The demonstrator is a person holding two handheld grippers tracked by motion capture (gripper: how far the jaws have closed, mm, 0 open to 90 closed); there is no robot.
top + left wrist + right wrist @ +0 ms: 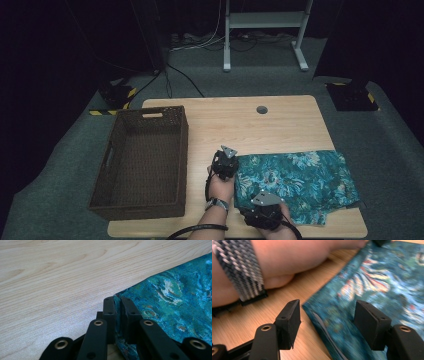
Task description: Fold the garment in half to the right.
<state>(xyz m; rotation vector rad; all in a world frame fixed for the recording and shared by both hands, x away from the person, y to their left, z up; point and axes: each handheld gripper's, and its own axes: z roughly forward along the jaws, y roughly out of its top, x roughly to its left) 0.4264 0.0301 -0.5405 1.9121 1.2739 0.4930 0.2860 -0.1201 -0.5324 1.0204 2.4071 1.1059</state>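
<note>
Two tools at the cloth's near edge.
Left tool point(117, 307) pinches the cloth point(295, 177) corner; right tool point(327, 325) spread, straddling the edge on the surface point(240, 125).

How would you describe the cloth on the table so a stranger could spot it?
On the wooden table, right of the brown wicker basket, a folded cloth lies flat at the near right. Its teal floral print sets it apart.

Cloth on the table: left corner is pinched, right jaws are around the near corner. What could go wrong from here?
1. The right gripper stands open astride the cloth edge; it may close on one layer or miss.
2. The left gripper pinches only a thin corner, which could slip.
3. The basket sits close beside the left hand.
</note>
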